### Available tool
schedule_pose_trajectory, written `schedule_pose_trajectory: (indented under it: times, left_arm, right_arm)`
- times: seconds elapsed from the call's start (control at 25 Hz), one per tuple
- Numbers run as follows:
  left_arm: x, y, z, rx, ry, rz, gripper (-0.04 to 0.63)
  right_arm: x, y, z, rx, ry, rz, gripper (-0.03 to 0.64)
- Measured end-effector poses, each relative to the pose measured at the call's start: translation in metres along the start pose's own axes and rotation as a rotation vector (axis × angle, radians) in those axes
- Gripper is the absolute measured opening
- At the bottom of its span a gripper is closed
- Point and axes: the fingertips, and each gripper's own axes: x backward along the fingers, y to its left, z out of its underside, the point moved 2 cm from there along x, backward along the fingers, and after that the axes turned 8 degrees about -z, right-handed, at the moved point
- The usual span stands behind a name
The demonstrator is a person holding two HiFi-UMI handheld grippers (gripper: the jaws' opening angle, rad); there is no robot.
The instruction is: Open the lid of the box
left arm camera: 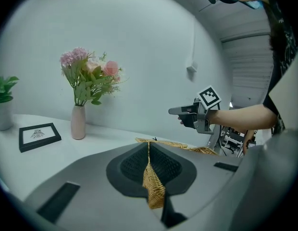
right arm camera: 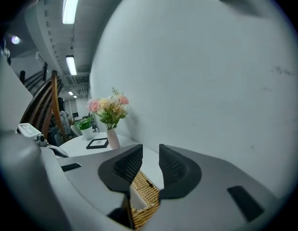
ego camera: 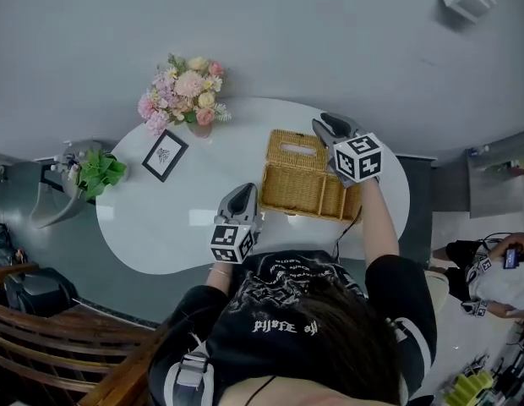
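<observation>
A woven wicker box [ego camera: 311, 191] sits on the white oval table [ego camera: 161, 227], right of centre. Its lid [ego camera: 294, 147], with a slot in it, is swung back along the far side, and the box's inside shows. My left gripper [ego camera: 243, 196] is at the box's near left corner. In the left gripper view it [left arm camera: 149, 173] is shut on a strip of the box's wicker rim [left arm camera: 153, 189]. My right gripper [ego camera: 327, 127] hovers above the far right part of the box. It [right arm camera: 150, 165] stands open, and the wicker [right arm camera: 143, 198] shows below the gap, untouched.
A vase of pink flowers [ego camera: 188, 91], a black picture frame [ego camera: 165, 155] and a potted green plant [ego camera: 97, 173] stand on the table's left half. A wooden chair [ego camera: 42, 337] is at lower left. Another person [ego camera: 499, 269] is at far right.
</observation>
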Motion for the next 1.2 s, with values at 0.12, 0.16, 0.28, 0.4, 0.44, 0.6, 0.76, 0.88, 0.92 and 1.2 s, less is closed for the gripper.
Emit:
schedule_pose_trajectory:
  times: [0.12, 0.16, 0.28, 0.4, 0.44, 0.6, 0.76, 0.88, 0.92, 1.2]
  left_arm:
    - [0.006, -0.004, -0.005, -0.007, -0.029, -0.007, 0.026]
    - [0.009, -0.005, -0.006, -0.012, -0.039, -0.012, 0.026]
    - [0.013, -0.005, -0.01, -0.029, -0.055, -0.018, 0.026]
    - [0.017, -0.009, -0.011, -0.045, -0.059, -0.002, 0.026]
    - [0.019, -0.01, -0.01, -0.048, -0.059, 0.004, 0.026]
    - [0.022, -0.014, -0.005, -0.064, -0.045, 0.033, 0.026]
    - [0.024, -0.019, -0.003, -0.084, -0.048, 0.05, 0.026]
    - [0.026, -0.023, 0.0, -0.099, -0.043, 0.065, 0.026]
    - [0.026, -0.024, 0.001, -0.103, -0.041, 0.07, 0.026]
    - [0.028, -0.026, 0.001, -0.096, -0.056, 0.075, 0.026]
  right_arm:
    - [0.02, 0.019, -0.005, 0.015, -0.051, 0.057, 0.124]
    - [0.025, 0.027, -0.005, 0.025, -0.059, 0.07, 0.124]
    - [0.034, 0.05, 0.0, 0.095, -0.057, 0.115, 0.124]
    - [0.041, 0.07, 0.011, 0.135, -0.054, 0.153, 0.124]
    - [0.044, 0.077, 0.014, 0.138, -0.059, 0.165, 0.124]
    - [0.052, 0.1, 0.03, 0.124, -0.09, 0.214, 0.124]
    - [0.055, 0.114, 0.044, 0.1, -0.116, 0.251, 0.115]
    - [0.06, 0.122, 0.053, 0.07, -0.13, 0.267, 0.106]
    - [0.062, 0.125, 0.055, 0.063, -0.133, 0.27, 0.106]
    - [0.07, 0.138, 0.073, 0.024, -0.135, 0.284, 0.084]
